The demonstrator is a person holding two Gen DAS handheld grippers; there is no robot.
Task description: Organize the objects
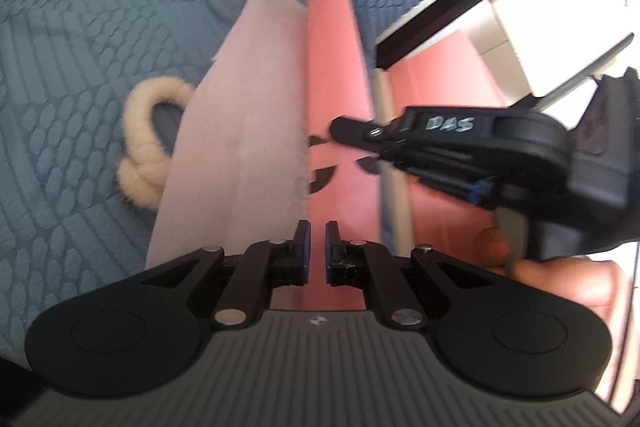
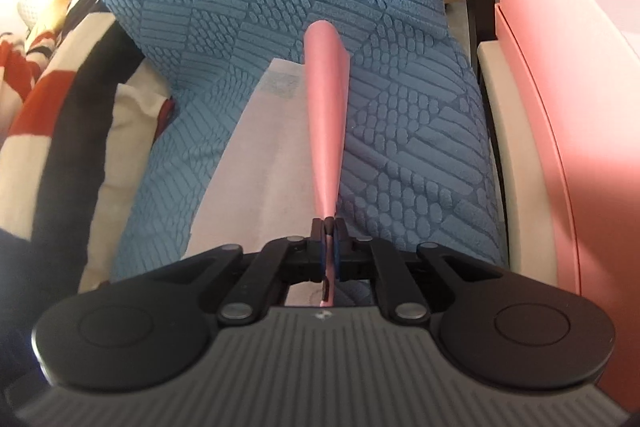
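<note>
Pink bag (image 2: 326, 115), of thin paper and folded flat with white tissue (image 2: 248, 167) beside it, is lifted on edge above the blue textured cover (image 2: 400, 131), pinched at its near edge by the closed right gripper (image 2: 329, 227). The left gripper (image 1: 318, 231) is nearly shut, its pads (image 1: 303, 247) resting at the bag's lower edge without any visible clamp. A tear or crease could be caused by so narrow a pinch, and the loose tissue could be dragged off or slip away.
</note>
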